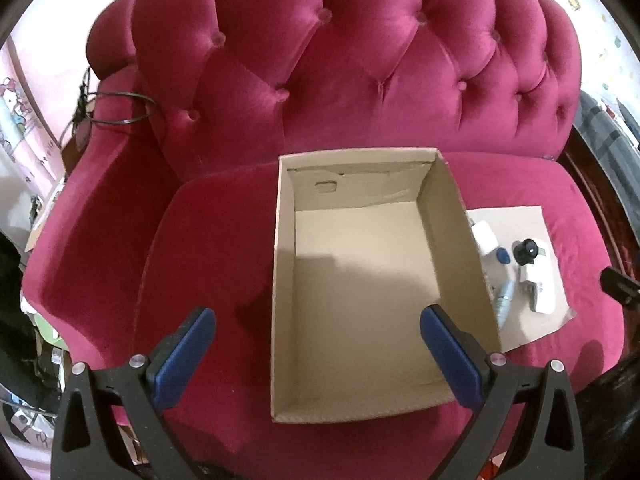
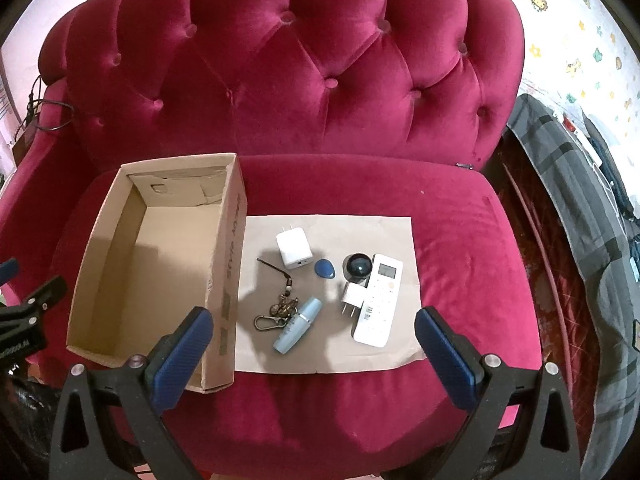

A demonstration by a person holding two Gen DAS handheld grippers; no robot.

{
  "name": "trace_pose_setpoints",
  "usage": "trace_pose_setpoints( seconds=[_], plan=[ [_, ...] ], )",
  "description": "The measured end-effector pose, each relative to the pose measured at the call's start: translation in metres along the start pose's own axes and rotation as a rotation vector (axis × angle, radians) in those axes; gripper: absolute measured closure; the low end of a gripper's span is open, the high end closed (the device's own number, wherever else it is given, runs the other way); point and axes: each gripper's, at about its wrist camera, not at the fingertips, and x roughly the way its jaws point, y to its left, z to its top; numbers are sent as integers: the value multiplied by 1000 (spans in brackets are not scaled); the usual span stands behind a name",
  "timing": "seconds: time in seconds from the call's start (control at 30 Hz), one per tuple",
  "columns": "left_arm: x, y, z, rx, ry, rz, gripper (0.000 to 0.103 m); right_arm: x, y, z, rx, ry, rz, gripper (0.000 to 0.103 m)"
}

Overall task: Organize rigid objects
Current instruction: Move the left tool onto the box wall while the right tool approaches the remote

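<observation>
Objects lie on a flat cardboard sheet (image 2: 384, 228) on the seat of a red tufted armchair (image 2: 320, 80): white charger cube (image 2: 293, 249) at the back left, blue oval tag (image 2: 323, 268) just right of it, dark round lens-like piece (image 2: 357, 266) touching the top of a white remote (image 2: 379, 300), second white plug (image 2: 352, 298) against the remote's left edge, light blue tube (image 2: 298, 325) tilted at the front, brass keychain (image 2: 278, 306) with a black cord just left of the tube and touching it; open cardboard box (image 2: 226, 248) stands just left of the sheet, nothing inside, long side touching the sheet's edge; right gripper (image 2: 314, 342) hovers above the front of the sheet, blue-padded fingers (image 2: 182, 350) spread wide, holding nothing; left gripper (image 1: 318, 344) hangs over the box's near end, spread wide as well, nothing held; black cable (image 1: 120, 108) loops over the chair's left arm; grey striped cloth (image 2: 580, 208) lies right of the chair.
</observation>
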Motion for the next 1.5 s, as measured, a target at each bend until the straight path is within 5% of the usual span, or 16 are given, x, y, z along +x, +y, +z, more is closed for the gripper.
trace_pose_setpoints(
  seconds=[0.37, 0.8, 1.0, 1.07, 1.13, 1.23, 1.5],
  plan=[
    [72, 28, 10, 9, 53, 24, 0, 28, 1, 1, 0, 54, -14, 0],
    [127, 52, 21, -48, 99, -33, 1, 56, 3, -3, -8, 112, -36, 0],
    [136, 53, 19, -34, 135, -56, 38, 63, 0, -1, 1, 114, -53, 0],
    [141, 54, 17, -27, 158, -68, 67, 64, -1, -2, 3, 116, -56, 0],
    [145, 54, 16, -26, 170, -98, 78, 67, -2, -2, 5, 121, -61, 0],
    [147, 49, 16, -12, 165, -112, 87, 69, -4, -1, 11, 125, -69, 0],
    [146, 52, 17, -26, 165, -116, 88, 74, -13, 3, 29, 124, -82, 0]
  ],
)
